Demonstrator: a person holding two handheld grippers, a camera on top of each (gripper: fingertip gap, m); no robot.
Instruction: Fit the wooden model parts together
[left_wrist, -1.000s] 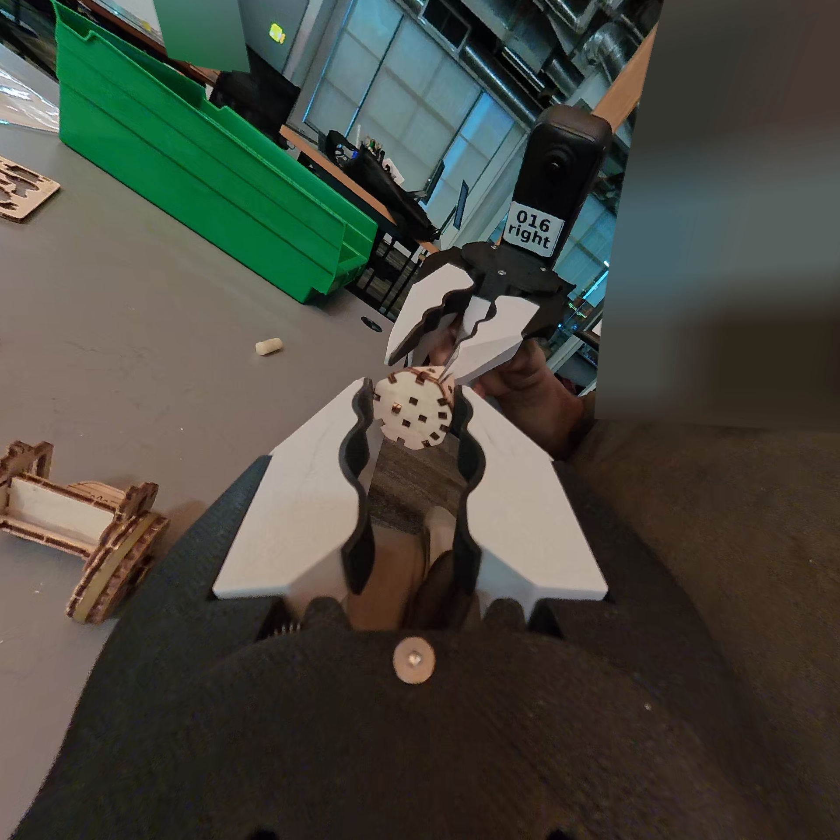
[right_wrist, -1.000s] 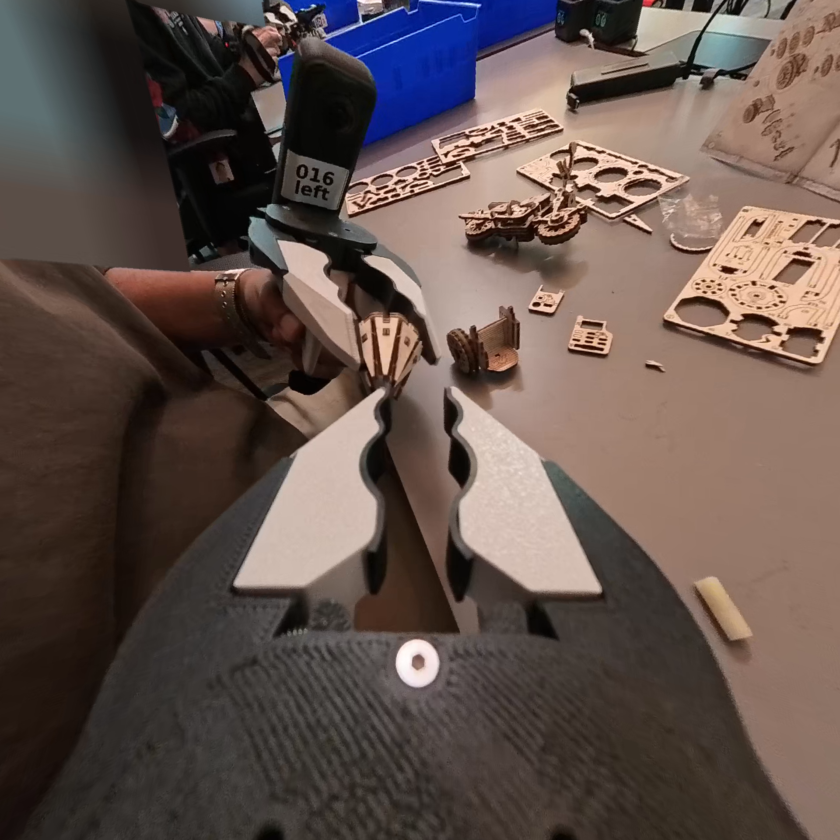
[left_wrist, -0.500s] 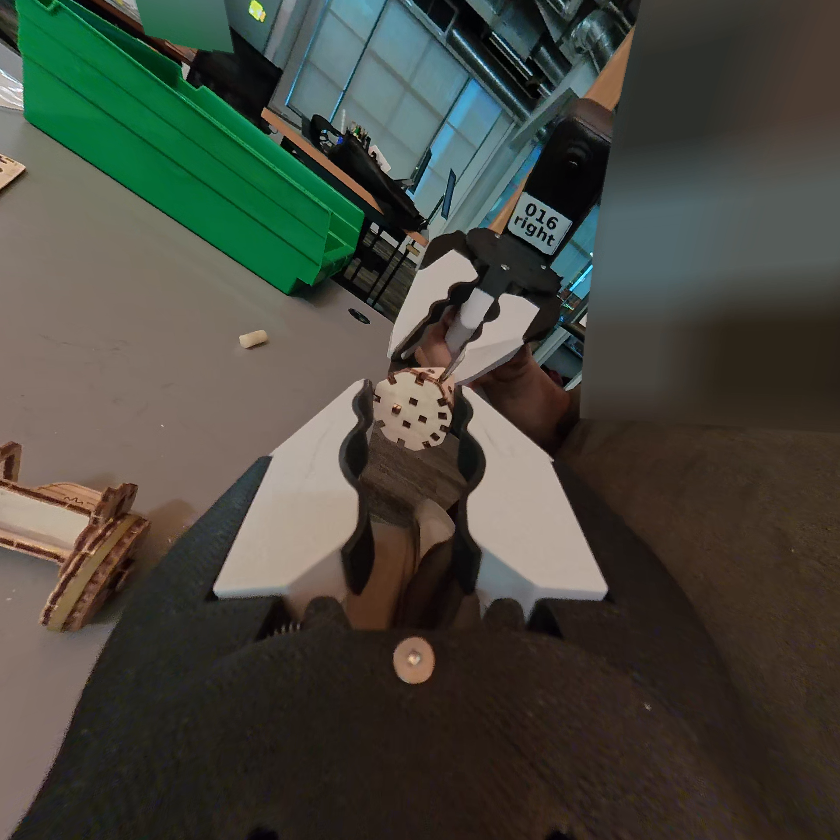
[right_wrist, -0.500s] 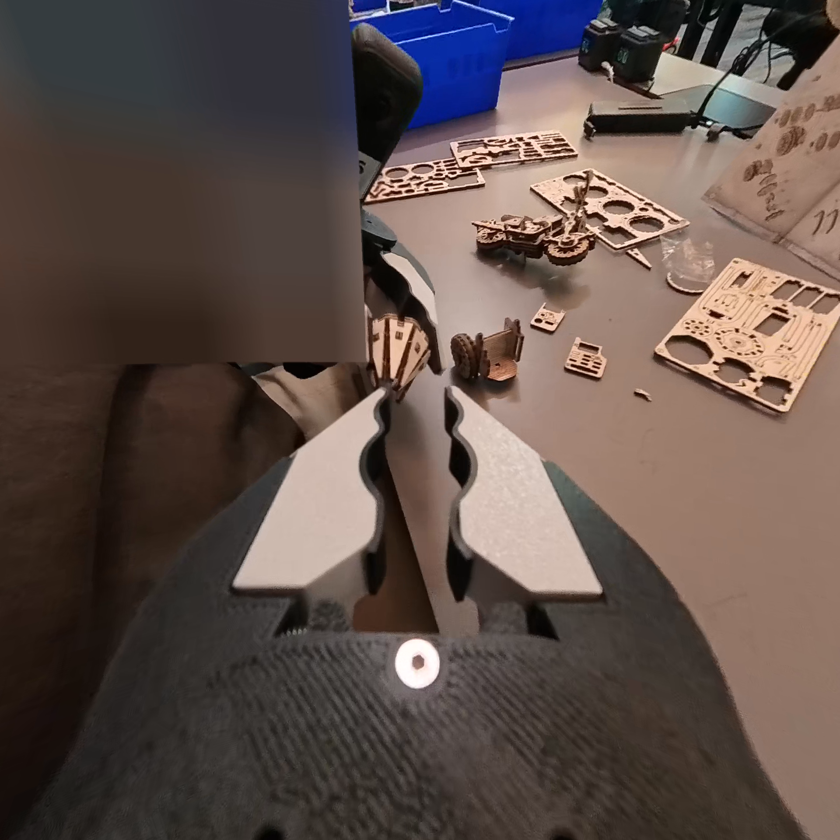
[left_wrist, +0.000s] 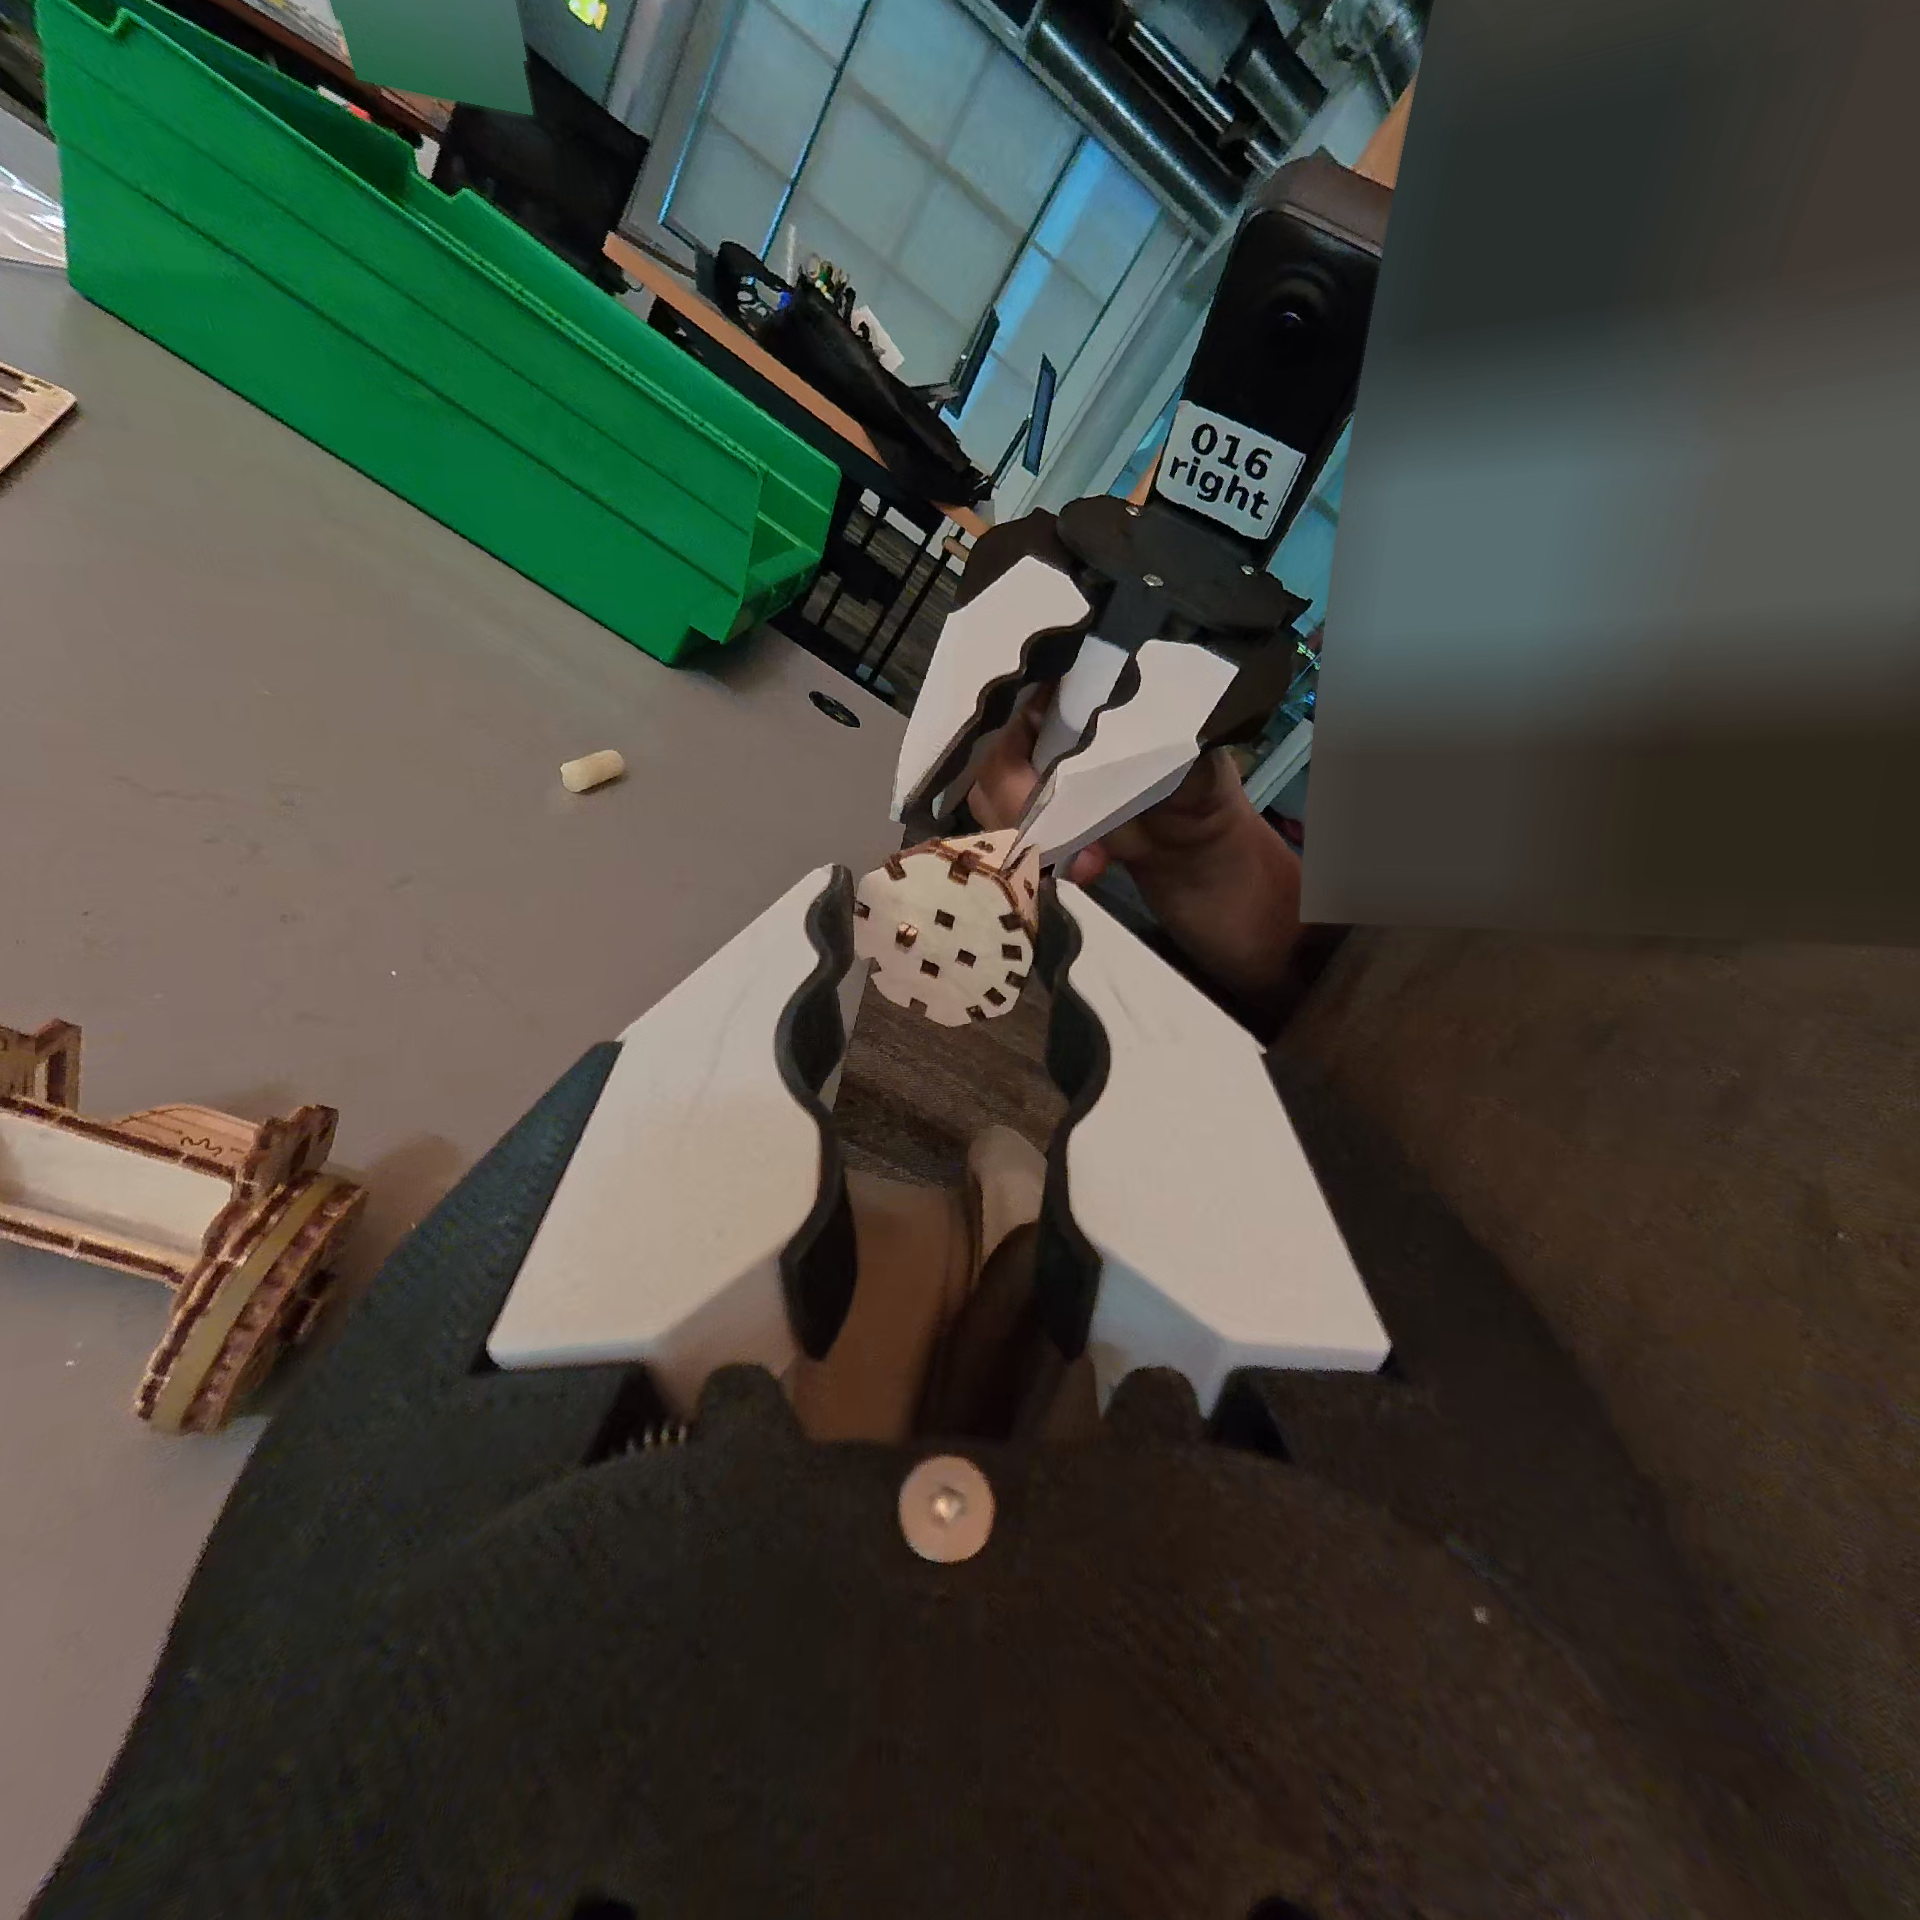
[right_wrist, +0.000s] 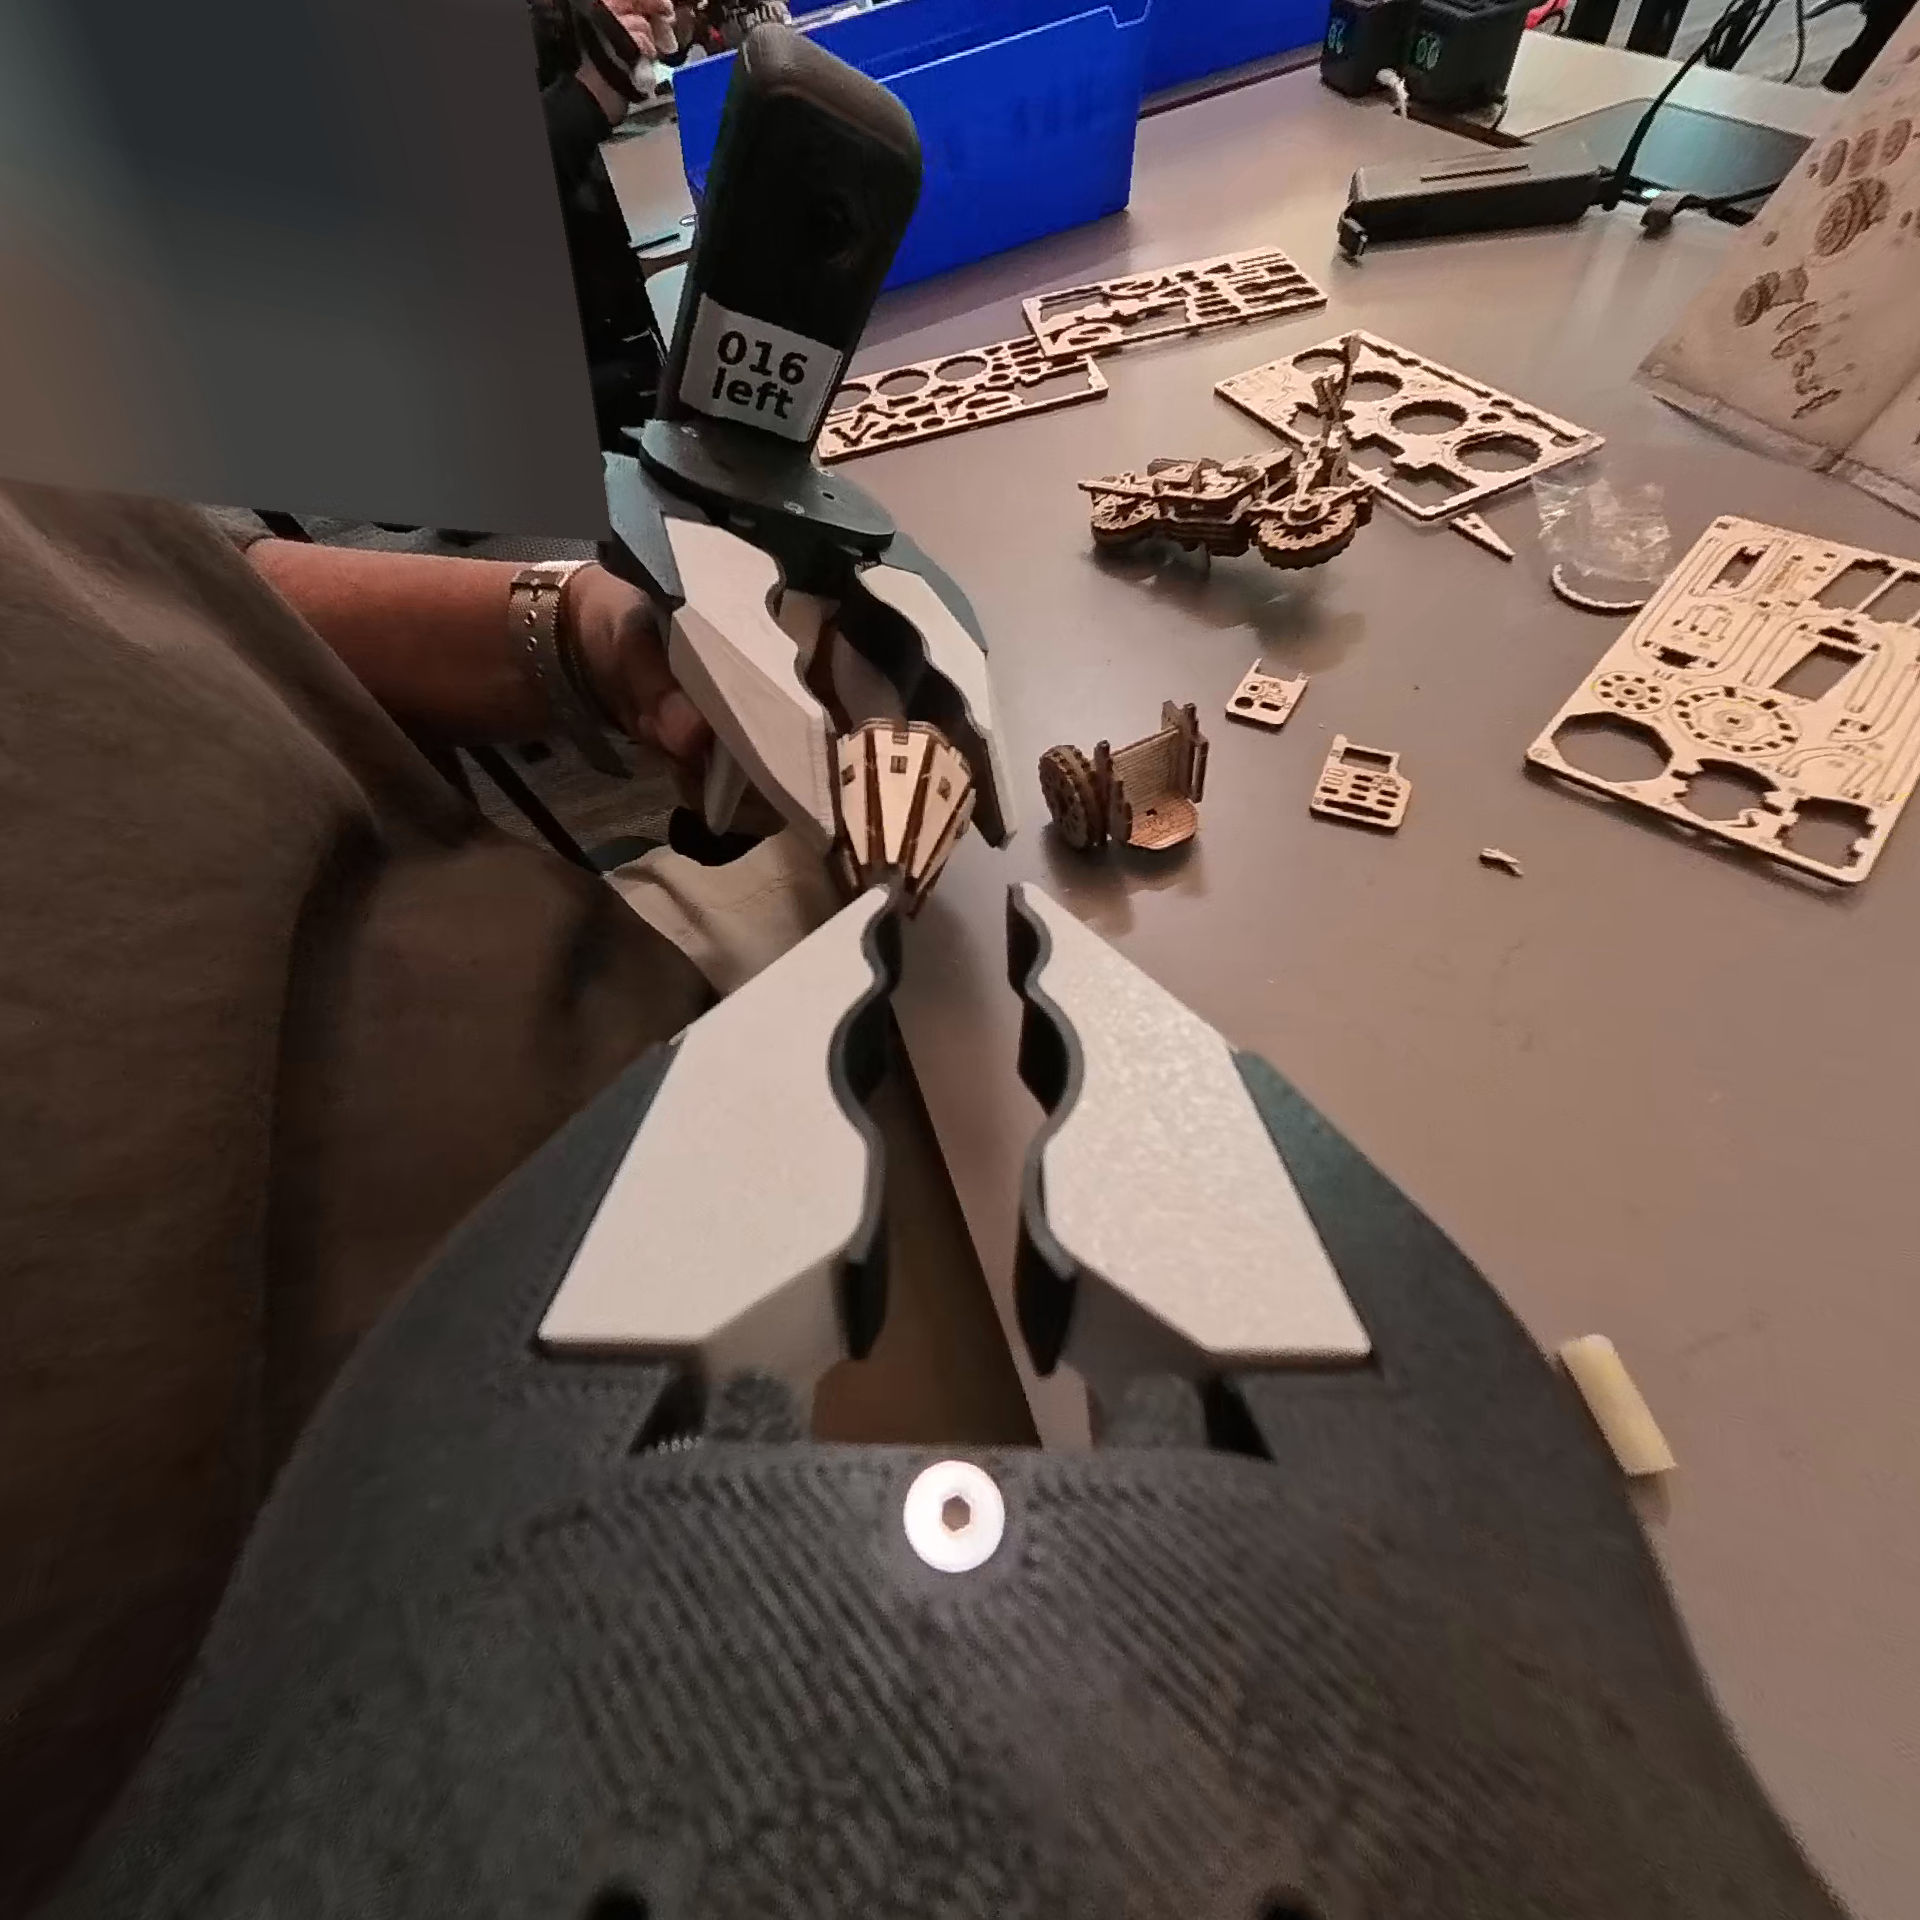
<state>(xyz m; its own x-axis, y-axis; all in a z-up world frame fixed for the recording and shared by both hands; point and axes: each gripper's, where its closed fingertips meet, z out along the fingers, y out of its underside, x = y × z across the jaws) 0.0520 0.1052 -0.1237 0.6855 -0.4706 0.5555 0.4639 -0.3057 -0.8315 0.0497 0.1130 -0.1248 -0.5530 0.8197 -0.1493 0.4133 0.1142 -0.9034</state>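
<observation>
My left gripper (left_wrist: 940, 904) is shut on a small round wooden drum (left_wrist: 945, 940) with notched slots, held off the table's near edge over the person's lap. In the right wrist view the drum (right_wrist: 899, 795) shows as a fan of tapered panels between the left gripper's (right_wrist: 914, 831) tips. My right gripper (right_wrist: 951, 904) faces it, tips almost at the drum. From the left wrist view the right gripper (left_wrist: 977, 842) holds a thin pale tapered slat (left_wrist: 1075, 696) between its narrowly parted fingers. The slat's point touches the drum's upper rim.
A green bin (left_wrist: 416, 343) stands at the back left, a blue bin (right_wrist: 987, 135) behind. On the grey table (right_wrist: 1351, 1091) lie a cream peg (right_wrist: 1616, 1403), a partly built wheeled piece (right_wrist: 1122, 779), a wooden motorcycle model (right_wrist: 1226, 509), small parts (right_wrist: 1361, 795) and cut-out sheets (right_wrist: 1725, 707). Less than 4 cm separates the two grippers' tips. From either gripper's tips it is about 25 cm to the wooden motorcycle model (right_wrist: 1226, 509).
Both grippers stay tip to tip. The pair has shifted slightly and the slat's point has stayed at the drum's rim. Nothing was let go.
</observation>
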